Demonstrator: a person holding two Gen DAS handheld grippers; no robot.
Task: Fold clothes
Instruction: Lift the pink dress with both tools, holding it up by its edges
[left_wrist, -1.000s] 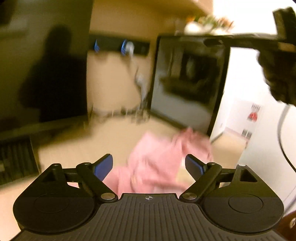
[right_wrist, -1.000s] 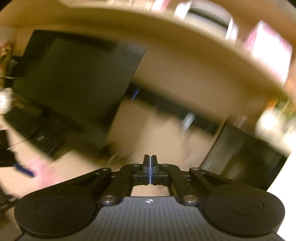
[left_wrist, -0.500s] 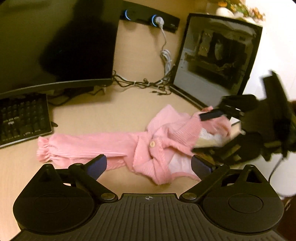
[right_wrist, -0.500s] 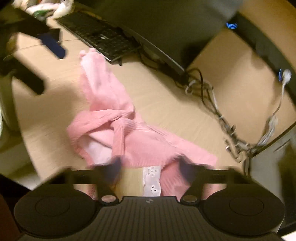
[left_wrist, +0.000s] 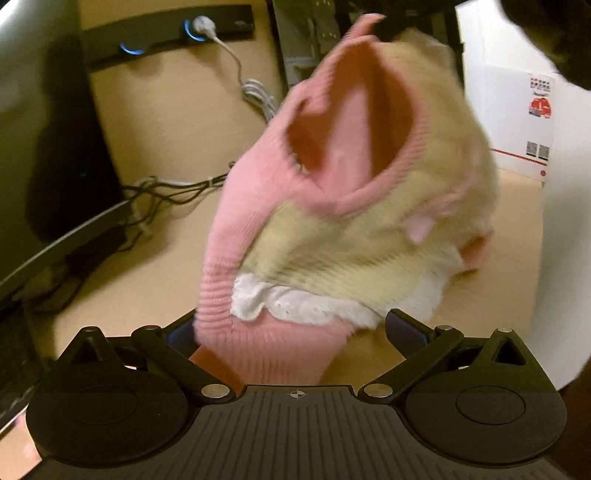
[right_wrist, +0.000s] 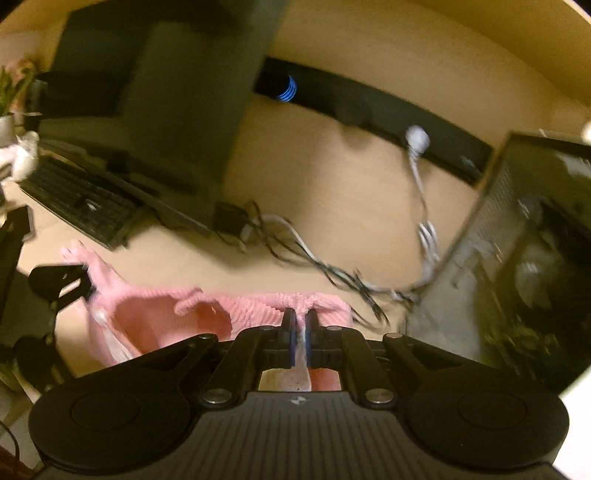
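Observation:
A pink knit sweater (left_wrist: 332, 221) with white lace trim hangs lifted above the wooden desk (left_wrist: 147, 266), its neck opening facing the left wrist camera. My left gripper (left_wrist: 291, 332) stands wide open, and the ribbed pink hem hangs between its fingers with no pad pressing on it. My right gripper (right_wrist: 301, 325) is shut on an upper edge of the sweater (right_wrist: 255, 306), with pink and white cloth pinched between its pads. In the right wrist view the left gripper (right_wrist: 62, 280) shows at the far left, beside a sleeve.
A dark monitor (right_wrist: 177, 92) and keyboard (right_wrist: 81, 199) stand at the back left. Tangled cables (right_wrist: 314, 258) run to a black power strip (left_wrist: 166, 33). A glass-sided computer case (right_wrist: 517, 258) blocks the right, and a white box (left_wrist: 524, 122) sits beyond it.
The sweater lay spread on the desk; now it is raised and hangs close in front of my left gripper. My right jaws, blurred apart over it before, have closed on its edge.

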